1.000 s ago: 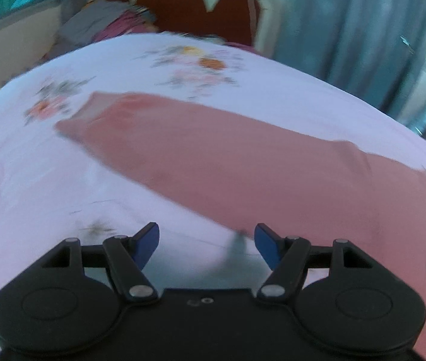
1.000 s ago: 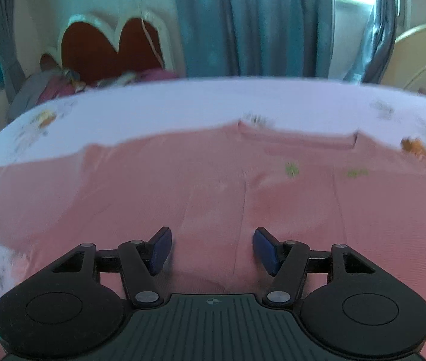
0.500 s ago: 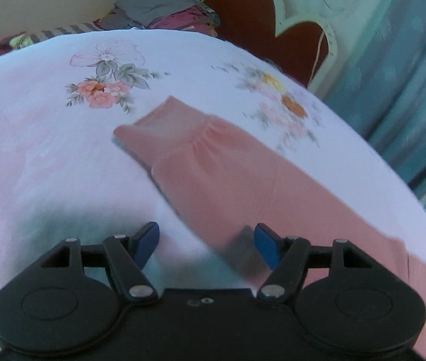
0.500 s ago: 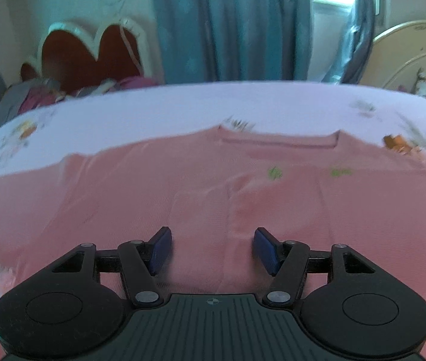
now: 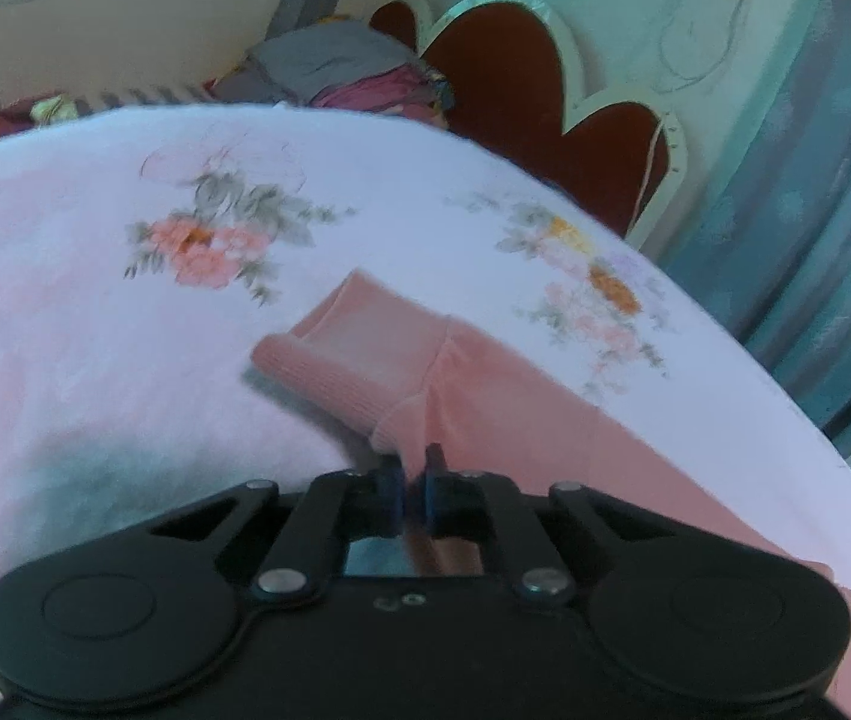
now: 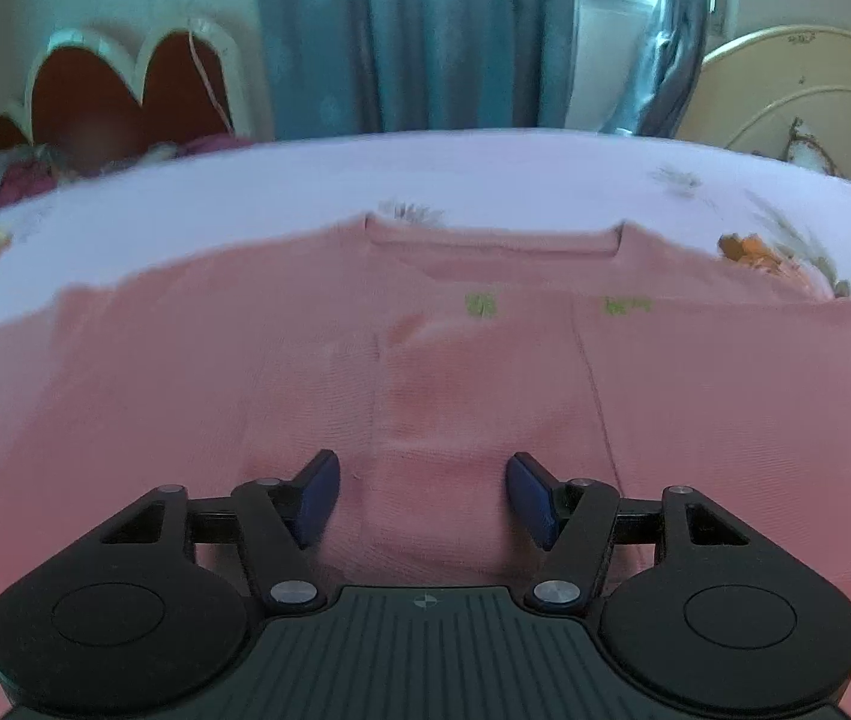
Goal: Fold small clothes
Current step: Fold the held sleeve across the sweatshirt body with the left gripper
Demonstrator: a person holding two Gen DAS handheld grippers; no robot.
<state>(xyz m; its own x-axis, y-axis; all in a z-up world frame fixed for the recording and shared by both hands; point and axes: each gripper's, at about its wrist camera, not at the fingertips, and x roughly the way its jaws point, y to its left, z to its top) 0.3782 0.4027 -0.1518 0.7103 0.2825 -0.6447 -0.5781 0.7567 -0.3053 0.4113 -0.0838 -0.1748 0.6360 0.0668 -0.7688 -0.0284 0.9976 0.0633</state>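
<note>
A pink long-sleeved sweater [image 6: 485, 372] lies flat on a white floral bedsheet [image 6: 485, 180], neckline at the far side. Its left sleeve [image 5: 485, 384] stretches across the left wrist view, ribbed cuff [image 5: 353, 348] pointing away. My left gripper [image 5: 415, 474] is shut on the sleeve's near edge, just behind the cuff. My right gripper [image 6: 422, 495] is open and empty, low over the sweater's body near its hem, a vertical crease between its fingers.
A red scalloped headboard [image 5: 521, 96] and a pile of grey and pink clothes [image 5: 341, 66] stand at the bed's far end. Blue curtains [image 6: 413, 36] hang behind. A cream round footboard [image 6: 797, 96] is at the right.
My left gripper moved along the sleeve toward the cuff and closed on the sleeve's edge. My right gripper stayed open and shifted slightly over the sweater body.
</note>
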